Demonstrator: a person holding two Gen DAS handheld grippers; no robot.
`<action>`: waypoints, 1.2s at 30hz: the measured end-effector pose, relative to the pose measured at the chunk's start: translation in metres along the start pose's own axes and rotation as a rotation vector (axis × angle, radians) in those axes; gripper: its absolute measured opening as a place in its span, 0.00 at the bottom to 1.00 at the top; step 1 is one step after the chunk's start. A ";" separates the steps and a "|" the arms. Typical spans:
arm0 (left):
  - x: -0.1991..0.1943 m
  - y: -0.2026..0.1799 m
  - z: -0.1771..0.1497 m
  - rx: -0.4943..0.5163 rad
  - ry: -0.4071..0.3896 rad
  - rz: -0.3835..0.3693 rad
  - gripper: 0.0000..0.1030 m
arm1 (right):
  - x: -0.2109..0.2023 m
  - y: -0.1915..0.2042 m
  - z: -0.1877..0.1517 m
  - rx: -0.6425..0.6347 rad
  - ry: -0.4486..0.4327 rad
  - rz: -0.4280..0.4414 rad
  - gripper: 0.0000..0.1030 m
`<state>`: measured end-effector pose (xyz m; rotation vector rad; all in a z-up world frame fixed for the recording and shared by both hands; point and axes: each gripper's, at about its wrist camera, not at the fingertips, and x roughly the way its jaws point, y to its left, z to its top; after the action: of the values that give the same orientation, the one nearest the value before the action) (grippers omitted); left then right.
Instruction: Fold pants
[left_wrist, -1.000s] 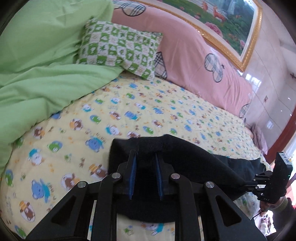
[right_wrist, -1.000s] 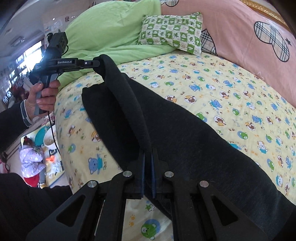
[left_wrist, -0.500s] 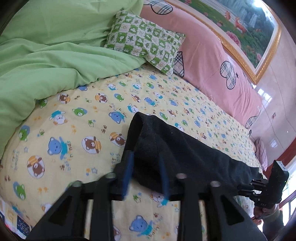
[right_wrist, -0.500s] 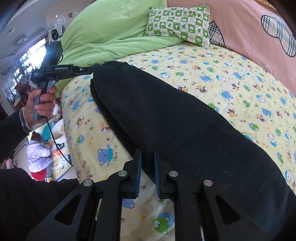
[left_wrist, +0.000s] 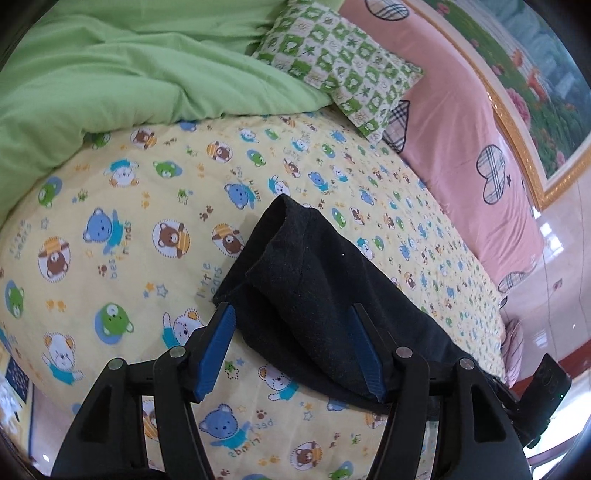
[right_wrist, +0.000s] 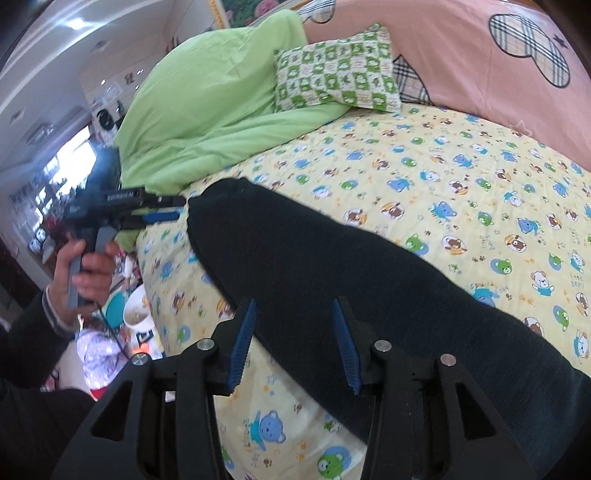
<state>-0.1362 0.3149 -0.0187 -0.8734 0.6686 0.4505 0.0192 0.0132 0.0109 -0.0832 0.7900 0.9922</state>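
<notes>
The black pants (left_wrist: 325, 288) lie folded lengthwise along the front of the yellow bear-print bed sheet (left_wrist: 147, 221). My left gripper (left_wrist: 291, 317) is open, its blue pads on either side of the pants' near end, not holding them. In the right wrist view the pants (right_wrist: 332, 266) stretch as a long dark strip. My right gripper (right_wrist: 295, 314) is open over their edge and empty. The left gripper (right_wrist: 162, 210) shows there too, open at the far end of the pants.
A green duvet (left_wrist: 129, 74) is bunched at the back left, with a green checked pillow (left_wrist: 343, 66) and a pink headboard cover (left_wrist: 472, 122) behind. The bed's front edge drops to a cluttered floor (right_wrist: 122, 325).
Both grippers have opened and let go of the pants, which now lie flat on the sheet. Both have drawn back slightly from the cloth.
</notes>
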 end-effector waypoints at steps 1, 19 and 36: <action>0.001 0.002 0.000 -0.018 0.005 0.000 0.62 | 0.000 -0.002 0.002 0.012 -0.006 0.002 0.43; 0.025 0.011 -0.001 -0.207 0.070 -0.009 0.68 | 0.020 -0.034 0.035 0.201 -0.038 0.029 0.44; 0.051 0.006 0.007 -0.205 0.049 0.084 0.57 | 0.119 -0.099 0.077 0.330 0.211 -0.043 0.44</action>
<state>-0.1016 0.3288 -0.0541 -1.0558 0.7142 0.5819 0.1746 0.0733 -0.0364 0.0810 1.1318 0.8097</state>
